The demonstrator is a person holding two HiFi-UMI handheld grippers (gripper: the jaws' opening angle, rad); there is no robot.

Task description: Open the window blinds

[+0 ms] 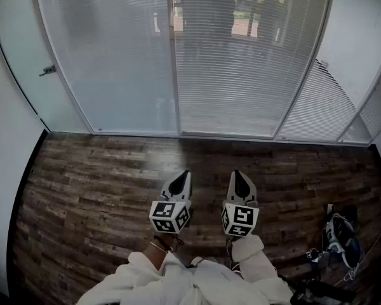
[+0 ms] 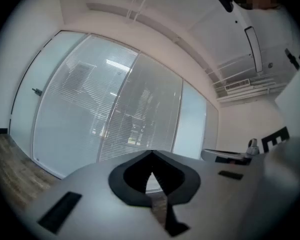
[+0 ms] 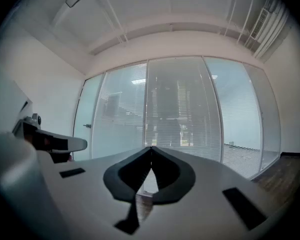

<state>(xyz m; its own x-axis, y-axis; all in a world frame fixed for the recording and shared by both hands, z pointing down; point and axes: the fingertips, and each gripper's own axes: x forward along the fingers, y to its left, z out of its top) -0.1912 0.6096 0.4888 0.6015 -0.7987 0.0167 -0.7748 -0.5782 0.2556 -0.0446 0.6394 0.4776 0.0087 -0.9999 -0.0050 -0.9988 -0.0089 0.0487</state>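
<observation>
Pos: person stands on dark wood floor facing a glazed wall. White sleeves at near edge of head view. Both tools held level, side by side, pointing at the far glass.

L gripper: jaws closed, tips meeting, nothing btwn them. L gripper view agrees: dark jaw edges come together at the point, only glass and floor show thru the gap below. Marker cube sits on its near end.

R gripper: jaws also closed, tips together, empty. Same in R gripper view. Second cube on its near end. L tool shows at left edge of that view.

Window blinds: far side, across centre panels of the wall, running from floor level up past top of frame. Slats down and horizontal, part see-thru, w/ dim dark shapes beyond. Cannot tell if slats hang in front of the glass or inside it. Vertical frame post splits the centre panels, roughly in line w/ L gripper. Further slatted panel at far right, set at an angle.

Both tools well apart from blinds, floor strip between.

Far left: frosted door w/ handle.

Near right on floor: bag w/ straps, well apart from R gripper.
</observation>
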